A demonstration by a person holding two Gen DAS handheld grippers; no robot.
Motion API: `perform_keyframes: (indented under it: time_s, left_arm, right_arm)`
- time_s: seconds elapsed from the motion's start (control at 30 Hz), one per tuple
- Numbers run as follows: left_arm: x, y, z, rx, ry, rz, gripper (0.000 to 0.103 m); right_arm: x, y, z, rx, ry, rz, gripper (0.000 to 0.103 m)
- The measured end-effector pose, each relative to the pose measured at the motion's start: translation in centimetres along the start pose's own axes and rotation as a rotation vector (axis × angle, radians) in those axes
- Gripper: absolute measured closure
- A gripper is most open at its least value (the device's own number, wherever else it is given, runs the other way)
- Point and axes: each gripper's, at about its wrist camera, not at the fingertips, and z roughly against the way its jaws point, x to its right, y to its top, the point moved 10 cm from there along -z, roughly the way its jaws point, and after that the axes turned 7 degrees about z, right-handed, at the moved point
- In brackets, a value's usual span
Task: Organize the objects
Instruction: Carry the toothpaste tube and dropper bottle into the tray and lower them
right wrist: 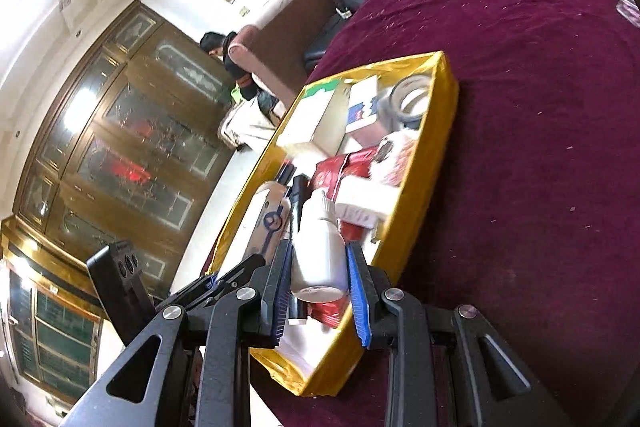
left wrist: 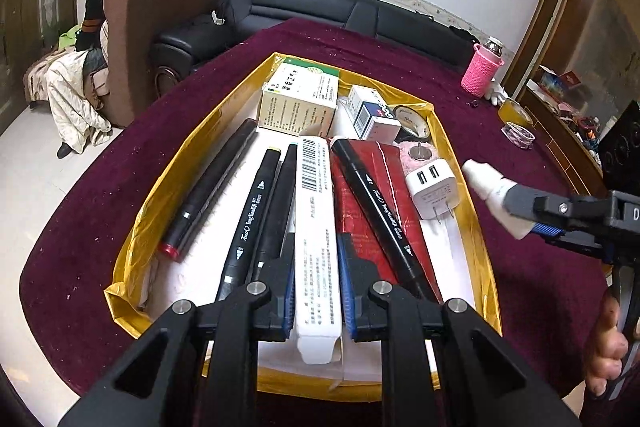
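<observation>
— Where are the things relative to the grippers?
— The yellow tray (left wrist: 472, 163) sits on the maroon tablecloth (left wrist: 400, 43). The left gripper (left wrist: 316, 291) is clamped on a long white box (left wrist: 318, 227) over the tray. The right gripper (right wrist: 318, 281) pinches a small white bottle (right wrist: 318, 247) above the tray's near end.

— Counts?
— Four black markers (left wrist: 256, 203), two cartons at the far end, one red packet (left wrist: 360, 203), one tape roll (right wrist: 408, 101), one white charger (left wrist: 430, 191).

— Anything unclear?
— The right-wrist view is blurred; the pink holder (left wrist: 480, 71) is cut off there.
</observation>
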Motion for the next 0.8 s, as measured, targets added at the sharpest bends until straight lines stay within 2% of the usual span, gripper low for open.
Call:
perform_keyframes:
  time_s: [0.5, 0.67, 0.8]
  left_arm:
    - [0.3, 0.9, 1.6, 0.075, 0.066, -0.084, 0.088]
    - [0.1, 1.0, 1.5, 0.077, 0.072, -0.087, 0.088]
    - [0.0, 0.9, 1.7, 0.080, 0.070, -0.087, 0.088]
  right_arm:
    - [-1.0, -0.7, -2.6, -0.040, -0.106, 0.090, 0.073]
    - [-1.5, -0.9, -2.7, -0.046, -0.172, 0.153, 0.073]
    - [-2.0, -0.9, -2.9, -0.047, -0.188, 0.173, 0.073]
